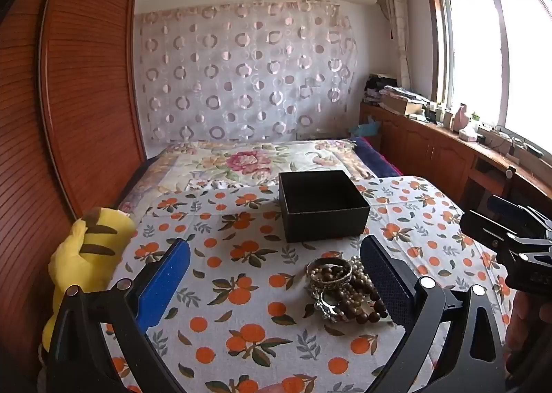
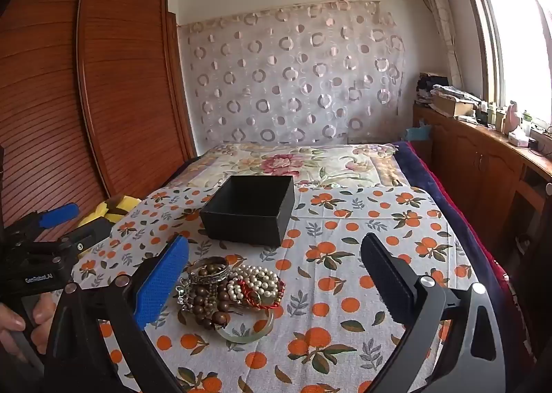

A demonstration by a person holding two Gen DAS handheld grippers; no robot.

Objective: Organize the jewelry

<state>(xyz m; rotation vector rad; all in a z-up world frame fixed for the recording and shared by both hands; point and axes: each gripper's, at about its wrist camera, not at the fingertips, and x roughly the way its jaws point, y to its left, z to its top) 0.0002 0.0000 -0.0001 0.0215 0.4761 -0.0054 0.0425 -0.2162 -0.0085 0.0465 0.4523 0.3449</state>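
Observation:
A pile of jewelry [image 1: 341, 289] lies on the orange-print cloth [image 1: 241, 306]: wooden bead strands, a metal bangle, pearls and a pale green bangle [image 2: 245, 334]. It also shows in the right wrist view [image 2: 227, 286]. An open black box [image 1: 321, 205] stands behind it, and shows empty in the right wrist view [image 2: 252, 208]. My left gripper [image 1: 276, 262] is open, the pile just inside its right finger. My right gripper [image 2: 276, 258] is open, the pile by its blue left finger [image 2: 162, 282]. Neither holds anything.
A yellow striped plush toy [image 1: 86, 255] sits at the cloth's left edge by the wooden wardrobe [image 1: 69, 99]. A floral bedspread [image 1: 248, 158] lies behind the box. A wooden cabinet with clutter [image 1: 448, 137] runs under the window at right.

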